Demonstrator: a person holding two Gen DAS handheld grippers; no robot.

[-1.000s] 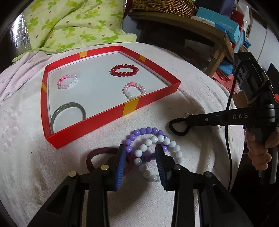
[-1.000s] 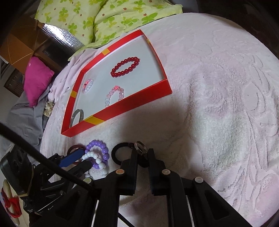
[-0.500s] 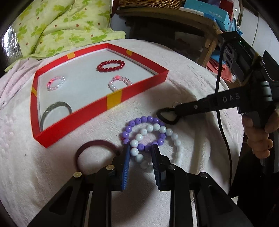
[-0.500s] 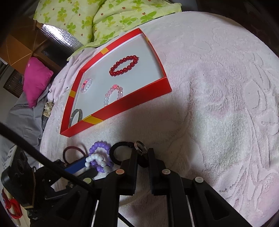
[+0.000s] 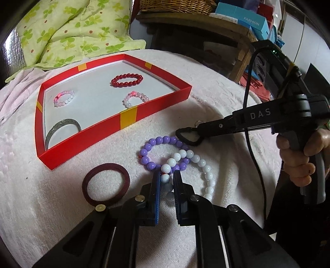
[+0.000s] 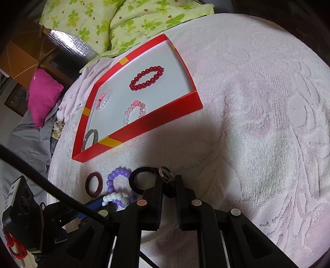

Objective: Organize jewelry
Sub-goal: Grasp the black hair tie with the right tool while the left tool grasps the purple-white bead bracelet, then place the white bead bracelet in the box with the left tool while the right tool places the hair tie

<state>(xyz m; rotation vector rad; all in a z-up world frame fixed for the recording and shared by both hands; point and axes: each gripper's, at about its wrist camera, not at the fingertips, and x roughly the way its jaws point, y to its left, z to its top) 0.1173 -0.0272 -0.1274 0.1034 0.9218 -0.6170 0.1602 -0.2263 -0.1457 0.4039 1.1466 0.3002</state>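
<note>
Left gripper point(image 5: 166, 175) pinched round white beads point(image 5: 203, 165), partly hidden; right gripper point(image 6: 168, 181) clamped black hairband point(image 6: 136, 177), ring point(image 6: 165, 172) blurred.

Upper left of my view lies a green clover-print quilt point(image 5: 68, 31); upper right, a dark wooden shelf point(image 5: 198, 22) under a woven wicker basket point(image 5: 177, 6).

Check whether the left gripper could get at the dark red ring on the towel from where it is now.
Probably not right away: the left gripper is closed on the white bead bracelet. Otherwise the way looks free; the dark red ring lies flat beside its left finger, with nothing on it.
</note>
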